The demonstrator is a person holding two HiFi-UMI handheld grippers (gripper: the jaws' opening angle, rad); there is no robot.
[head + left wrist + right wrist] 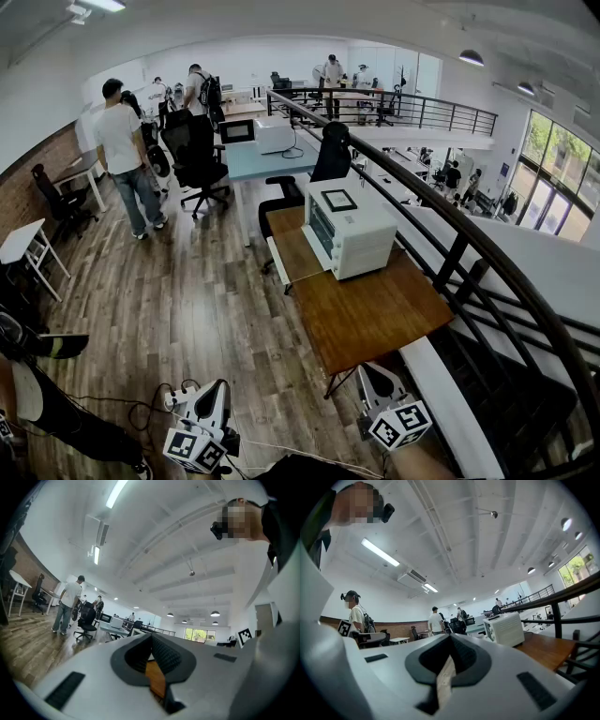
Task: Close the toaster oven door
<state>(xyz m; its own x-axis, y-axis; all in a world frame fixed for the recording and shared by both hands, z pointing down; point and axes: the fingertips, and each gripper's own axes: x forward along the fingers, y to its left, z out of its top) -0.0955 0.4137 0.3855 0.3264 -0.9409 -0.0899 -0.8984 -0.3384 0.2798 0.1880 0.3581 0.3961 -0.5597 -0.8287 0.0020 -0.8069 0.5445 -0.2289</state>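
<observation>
Standing on wooden table: toaster oven

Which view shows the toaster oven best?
Head view: the whole toaster oven on its table, from above. Right gripper view shows it small, off to the side. Left gripper view does not clearly show it.

The white toaster oven stands upright on the wooden table, its door shut.

head view: high, steeply down | gripper views: low, level | head, right share toaster oven
</observation>
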